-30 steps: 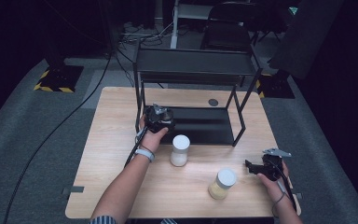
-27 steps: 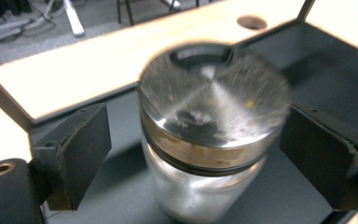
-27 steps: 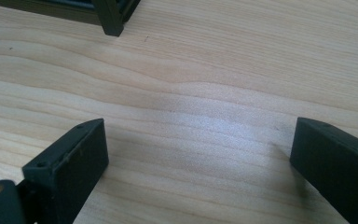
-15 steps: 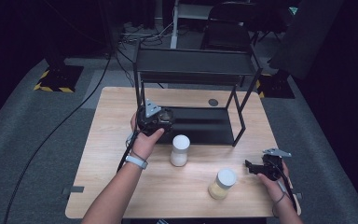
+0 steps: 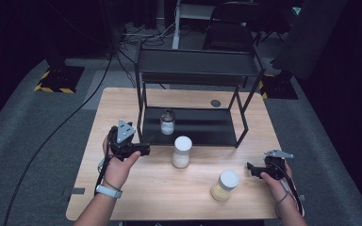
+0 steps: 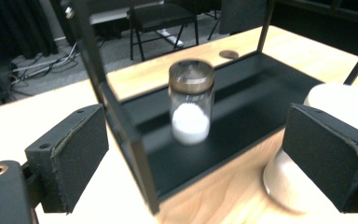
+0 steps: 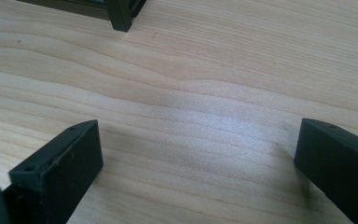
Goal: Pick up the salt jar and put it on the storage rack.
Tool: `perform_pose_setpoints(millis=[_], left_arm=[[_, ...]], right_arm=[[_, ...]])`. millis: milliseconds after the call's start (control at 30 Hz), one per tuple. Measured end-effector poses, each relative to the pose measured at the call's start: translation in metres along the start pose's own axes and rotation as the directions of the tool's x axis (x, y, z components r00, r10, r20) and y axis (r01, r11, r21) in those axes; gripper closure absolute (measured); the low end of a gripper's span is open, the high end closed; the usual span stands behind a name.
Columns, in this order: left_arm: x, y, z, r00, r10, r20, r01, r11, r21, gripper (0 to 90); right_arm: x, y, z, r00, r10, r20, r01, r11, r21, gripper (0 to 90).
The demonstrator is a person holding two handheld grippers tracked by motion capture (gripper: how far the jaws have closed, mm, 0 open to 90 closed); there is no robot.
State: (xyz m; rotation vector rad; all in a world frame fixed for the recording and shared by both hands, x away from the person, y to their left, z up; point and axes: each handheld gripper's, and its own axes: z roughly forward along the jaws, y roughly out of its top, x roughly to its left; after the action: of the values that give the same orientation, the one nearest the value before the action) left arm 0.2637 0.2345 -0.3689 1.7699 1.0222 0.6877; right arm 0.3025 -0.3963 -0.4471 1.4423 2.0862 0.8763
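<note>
A small clear jar (image 5: 168, 123) with a dark lid and white powder stands on the lower shelf of the black rack (image 5: 195, 63). My left gripper (image 5: 145, 150) is off the rack's near left corner, open and empty, its jaws having just been opening. In the left gripper view the same jar (image 6: 191, 100) stands beyond a rack post, ahead of the gripper (image 6: 196, 158). A white-lidded jar (image 5: 182, 151) stands on the table in front of the rack. A yellowish jar (image 5: 225, 185) stands near my right gripper (image 5: 250, 168), which has just opened wider over bare wood (image 7: 196, 121).
The wooden table (image 5: 122, 108) has a round grommet hole (image 5: 215, 103) behind the rack. A rack foot (image 7: 121, 14) shows ahead of the right gripper. The white-lidded jar (image 6: 335, 95) sits close to the left gripper's right jaw. A chair (image 5: 231, 33) stands beyond the table.
My left gripper has drawn back from the lower shelf, leftward and toward me, leaving the small dark-lidded jar standing there. The right hand has stayed put.
</note>
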Motion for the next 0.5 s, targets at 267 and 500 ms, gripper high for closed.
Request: perform_pose_setpoints(millis=[267,500], left_arm=[[-0.001,-0.019,-0.018,0.9997,-0.025,-0.008,0.025,0.9989,0.039,7.0],[-0.006,-0.026,-0.019,0.9996,-0.023,-0.015,0.024,0.9962,0.084,6.9]], right_arm=[[0.0,0.0,0.0,1.0,0.0,0.0,0.0,1.0,0.0,0.4],[-0.001,-0.001,-0.001,1.0,-0.004,-0.004,0.004,1.0,-0.001,0.5]])
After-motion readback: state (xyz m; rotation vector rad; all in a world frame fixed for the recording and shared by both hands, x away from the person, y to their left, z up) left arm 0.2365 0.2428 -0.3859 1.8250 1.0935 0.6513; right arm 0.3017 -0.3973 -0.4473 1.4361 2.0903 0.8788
